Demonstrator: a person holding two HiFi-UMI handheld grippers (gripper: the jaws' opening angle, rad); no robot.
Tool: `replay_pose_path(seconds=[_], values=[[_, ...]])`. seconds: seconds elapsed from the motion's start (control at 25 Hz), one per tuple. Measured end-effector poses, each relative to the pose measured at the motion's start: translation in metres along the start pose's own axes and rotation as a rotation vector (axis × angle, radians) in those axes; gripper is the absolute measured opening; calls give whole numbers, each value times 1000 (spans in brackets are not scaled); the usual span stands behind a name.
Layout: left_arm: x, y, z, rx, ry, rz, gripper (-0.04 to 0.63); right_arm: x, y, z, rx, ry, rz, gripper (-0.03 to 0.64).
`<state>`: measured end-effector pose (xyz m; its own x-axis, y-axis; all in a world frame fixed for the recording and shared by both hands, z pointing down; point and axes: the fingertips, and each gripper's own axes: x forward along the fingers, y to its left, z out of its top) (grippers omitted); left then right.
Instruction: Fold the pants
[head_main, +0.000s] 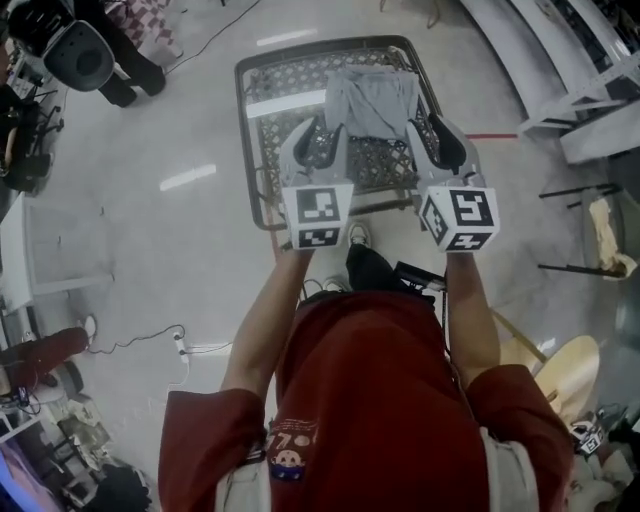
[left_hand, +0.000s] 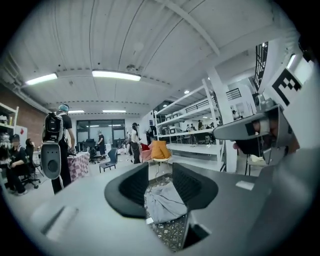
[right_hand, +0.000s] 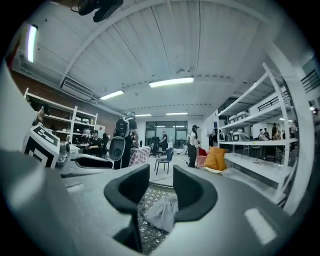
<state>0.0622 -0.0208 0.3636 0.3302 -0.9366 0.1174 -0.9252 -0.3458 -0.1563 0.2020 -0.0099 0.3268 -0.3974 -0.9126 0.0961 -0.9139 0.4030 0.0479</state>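
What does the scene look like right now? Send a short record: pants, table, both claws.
pants: grey, in a compact heap on the far part of the table, touched by neither claw
table: patterned top, dark frame
left claw: held up clear of the table, jaws apart, nothing between them
right claw: level with the left one, jaws apart, nothing between them
fold status: cannot tell whether the heap is neatly folded

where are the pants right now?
Head view: grey pants lie bunched on the patterned table near its far edge, showing between the left claw and right claw.
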Motion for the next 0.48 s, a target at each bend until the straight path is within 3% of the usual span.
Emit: replay_pose_path(seconds=[0.28,0.48], values=[[-66,-17,22,14,-120,37,160,-51,16,-2,-8,-40,-24,138],[-88,-31,15,-5,-127,11,101,-72,27,-4,-16,-59,-28,83]])
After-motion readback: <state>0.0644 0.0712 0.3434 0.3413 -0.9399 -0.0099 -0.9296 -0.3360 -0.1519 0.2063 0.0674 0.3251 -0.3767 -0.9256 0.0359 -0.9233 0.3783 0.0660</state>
